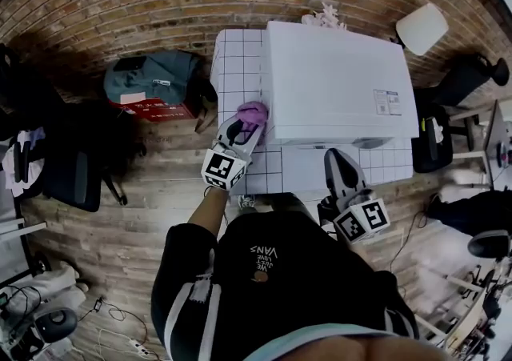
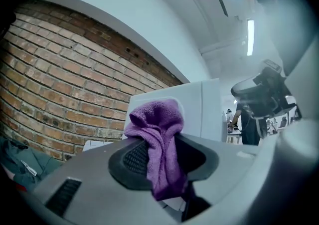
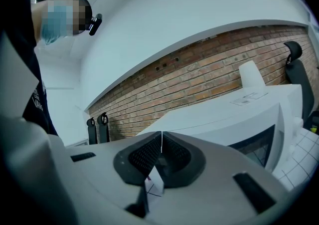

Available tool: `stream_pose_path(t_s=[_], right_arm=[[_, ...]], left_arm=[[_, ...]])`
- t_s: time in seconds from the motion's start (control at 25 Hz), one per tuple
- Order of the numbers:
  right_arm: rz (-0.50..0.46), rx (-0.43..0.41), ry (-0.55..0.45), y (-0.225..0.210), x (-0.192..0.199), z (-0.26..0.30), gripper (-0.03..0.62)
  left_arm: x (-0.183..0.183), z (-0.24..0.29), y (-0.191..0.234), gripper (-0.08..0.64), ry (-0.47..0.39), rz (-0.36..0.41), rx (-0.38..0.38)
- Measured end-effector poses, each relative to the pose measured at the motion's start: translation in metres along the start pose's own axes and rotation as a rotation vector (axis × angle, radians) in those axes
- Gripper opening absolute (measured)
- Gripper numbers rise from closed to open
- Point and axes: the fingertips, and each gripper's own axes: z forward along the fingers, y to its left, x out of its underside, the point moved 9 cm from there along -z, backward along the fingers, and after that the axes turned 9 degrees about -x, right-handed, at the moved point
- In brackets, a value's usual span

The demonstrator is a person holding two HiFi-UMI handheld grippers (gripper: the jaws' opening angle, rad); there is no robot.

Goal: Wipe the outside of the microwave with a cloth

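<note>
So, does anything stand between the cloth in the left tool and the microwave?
Nothing visible does. The purple cloth, clamped in the left tool, sits right at the microwave's left side, near its front corner, with no object between them.

In the left hand-held gripper [image 1: 249, 122], a purple cloth [image 1: 254, 112] at the white microwave's [image 1: 336, 83] corner; right hand-held gripper [image 1: 335, 156] nearby.

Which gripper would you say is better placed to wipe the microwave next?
Left: the left gripper is shut on the cloth at the microwave side; the right gripper is shut and empty.
</note>
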Motion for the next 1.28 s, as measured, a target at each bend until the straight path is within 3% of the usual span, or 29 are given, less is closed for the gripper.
stream_pose_path(t_s=[0.84, 1.28], right_arm=[[-0.005, 0.017, -0.002, -0.048, -0.029, 0.010, 0.005], [0.006, -0.001, 0.000, -0.056, -0.031, 0.008, 0.003]], left_arm=[[-0.020, 0.145, 0.099, 0.141, -0.025, 0.031, -0.142], [-0.021, 0.147, 0.102, 0.141, -0.012, 0.023, -0.174]])
